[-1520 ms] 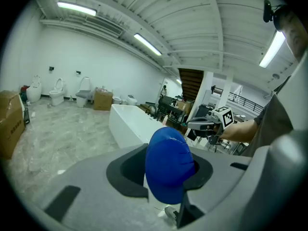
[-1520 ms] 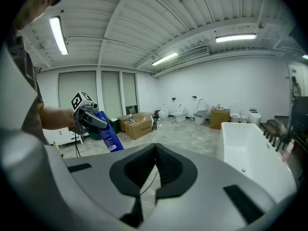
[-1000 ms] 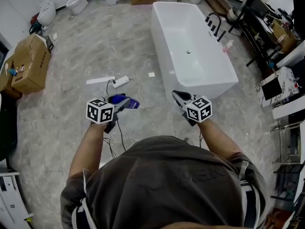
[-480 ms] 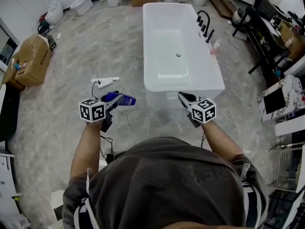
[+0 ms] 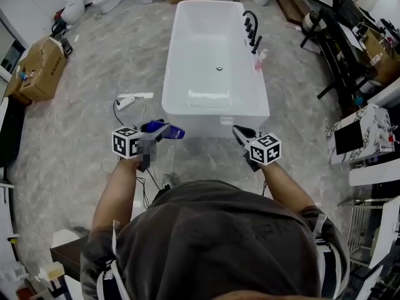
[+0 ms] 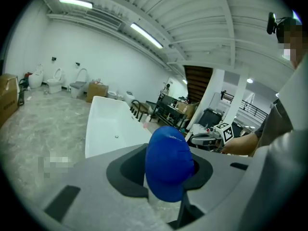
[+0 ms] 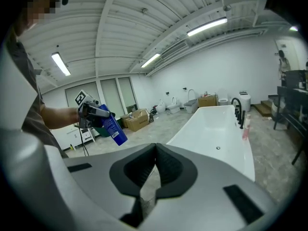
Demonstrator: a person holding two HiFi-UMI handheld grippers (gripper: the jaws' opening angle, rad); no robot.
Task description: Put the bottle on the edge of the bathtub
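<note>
The left gripper (image 5: 160,130) has its jaws closed tight on a blue bottle (image 5: 170,132). The bottle is held in the air above the floor, at about 7 o'clock from the white bathtub (image 5: 216,115), near its short end but not touching it. In the left gripper view the bottle (image 6: 167,170) fills the gap between the jaws. The right gripper (image 5: 238,130), at 5 o'clock from the bathtub, has its jaws pressed together with nothing between them. A black faucet (image 5: 251,25) stands on the rim at 2 o'clock.

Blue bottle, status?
Left hand-held gripper shut on blue plastic bottle, held in air. Right hand-held gripper shut, empty. White bathtub just ahead; near rim bare.
</note>
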